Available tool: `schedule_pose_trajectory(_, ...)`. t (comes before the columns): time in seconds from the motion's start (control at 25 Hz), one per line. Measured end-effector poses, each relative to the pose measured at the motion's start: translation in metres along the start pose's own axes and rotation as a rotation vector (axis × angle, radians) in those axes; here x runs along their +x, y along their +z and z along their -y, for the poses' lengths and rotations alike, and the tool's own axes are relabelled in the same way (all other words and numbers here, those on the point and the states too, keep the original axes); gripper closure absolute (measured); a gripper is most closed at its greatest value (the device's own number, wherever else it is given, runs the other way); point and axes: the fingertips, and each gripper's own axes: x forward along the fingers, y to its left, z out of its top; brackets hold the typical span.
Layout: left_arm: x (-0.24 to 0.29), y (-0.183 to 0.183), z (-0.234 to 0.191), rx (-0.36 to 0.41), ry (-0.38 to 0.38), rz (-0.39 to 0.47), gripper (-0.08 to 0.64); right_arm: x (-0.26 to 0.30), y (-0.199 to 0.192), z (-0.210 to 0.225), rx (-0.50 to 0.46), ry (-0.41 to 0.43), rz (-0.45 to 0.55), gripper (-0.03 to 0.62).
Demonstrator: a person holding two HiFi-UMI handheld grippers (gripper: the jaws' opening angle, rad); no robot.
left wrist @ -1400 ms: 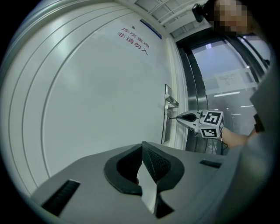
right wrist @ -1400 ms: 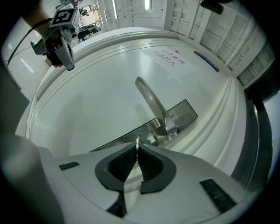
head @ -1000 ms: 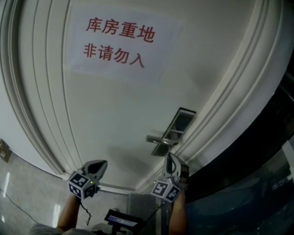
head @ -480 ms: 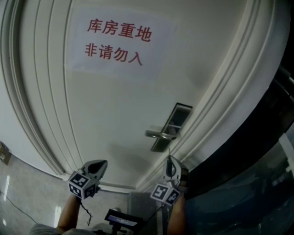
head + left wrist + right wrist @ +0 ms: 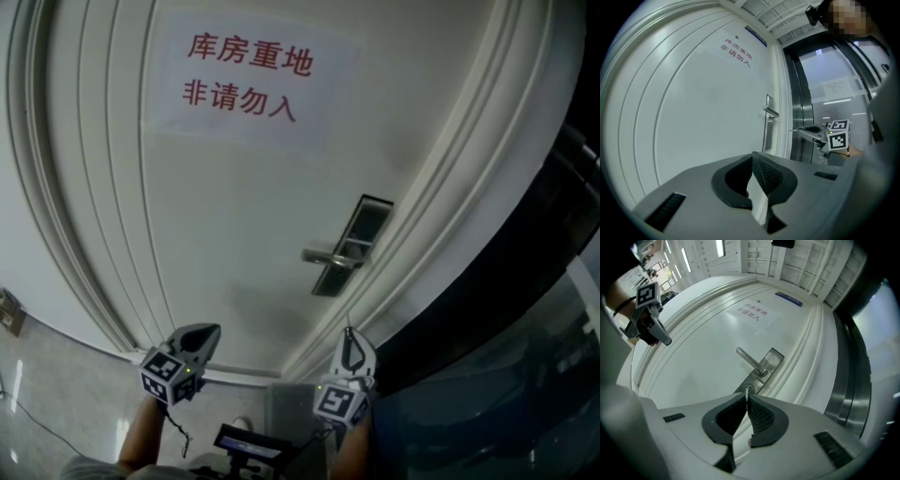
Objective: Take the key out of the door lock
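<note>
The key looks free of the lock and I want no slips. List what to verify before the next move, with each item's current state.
1. Key clamped between the right gripper jaws: ok.
2. Key clear of the lock plate, gap visible in the left gripper view: ok.
3. Door handle not touching either gripper: ok.
4. Left gripper shut, empty, off the door: ok.
5. Keyhole condition: cannot tell.
</note>
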Motion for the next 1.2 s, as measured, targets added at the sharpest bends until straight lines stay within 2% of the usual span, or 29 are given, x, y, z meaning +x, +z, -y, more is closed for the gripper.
schedule_pose_trajectory(0.16,-0.011,-0.002,0.005,0.001,-0.001,0.004,0.552,-0.021,0.0,-0.009,0.14,0.023,-0.005,0.571)
schedule_pose_trajectory(0.52,-0.036,-0.001,0.017,0.007,-0.015,0.011,0.552,-0.07,0.009,-0.031,0.346,0.039,-0.016,0.571)
schedule_pose_trajectory(0.84,-0.053,-0.004,0.027,0.012,-0.027,0.013,0.552,-0.109,0.015,-0.039,0.453,0.026,-0.037,0.572)
schedule_pose_trajectory(1.0,-0.06,-0.007,0.032,0.009,-0.025,0.01,0.552,-0.126,0.011,-0.036,0.551,0.026,-0.059,0.572)
schedule_pose_trajectory(1.2,-0.063,-0.007,0.036,0.01,-0.026,0.016,0.552,-0.138,0.005,-0.039,0.575,0.028,-0.067,0.572)
